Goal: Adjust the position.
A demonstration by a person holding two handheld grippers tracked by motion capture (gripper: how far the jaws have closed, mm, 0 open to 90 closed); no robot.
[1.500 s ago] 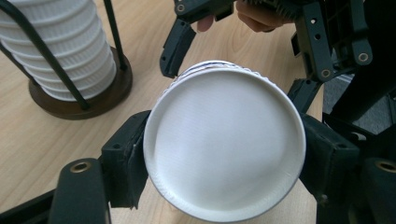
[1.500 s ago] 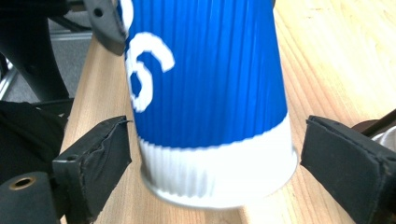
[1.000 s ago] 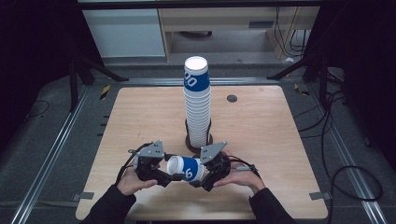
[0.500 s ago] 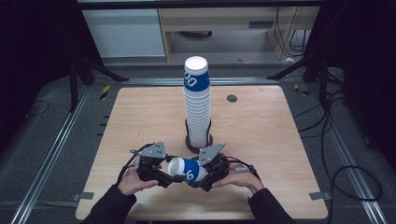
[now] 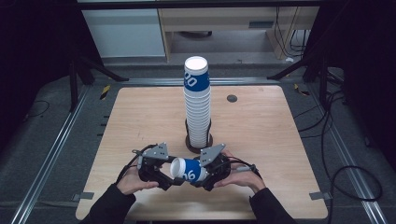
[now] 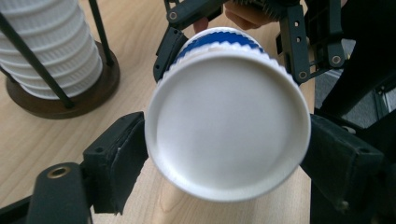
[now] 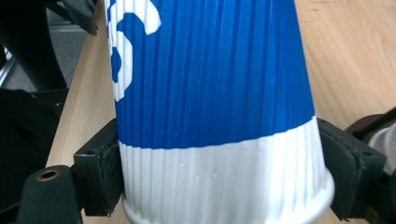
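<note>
In the high view, a blue and white paper cup [image 5: 187,170] is held lying on its side just above the near part of the wooden table [image 5: 280,154], between the two tools. The left gripper [image 5: 169,175] is placed at the cup's white base end and the right gripper [image 5: 201,178] at its other end. Each gripper is carried by one hand of the person, and dark sleeves are seen at the bottom edge. Behind the cup, near the middle of the table, a tall stack of cups [image 5: 197,105] is kept upright in a dark holder with thin rods [image 5: 198,142]. A small dark round spot [image 5: 231,98] is seen on the far right part of the table.

In the left gripper view, the round white bottom of the cup [image 6: 228,123] is faced directly. The two black jaws of the left gripper [image 6: 226,154] are set against both sides of the base, so the cup is gripped there. Farther off, the right gripper [image 6: 233,42] is seen around the blue part. The stack of cups [image 6: 46,44] is seen at the upper left.

In the right gripper view, the ribbed wall of the cup [image 7: 210,93] is seen, blue above and white near the rim. The jaws of the right gripper [image 7: 223,179] are pressed on the white band from both sides, so the cup is held by this tool too.
</note>
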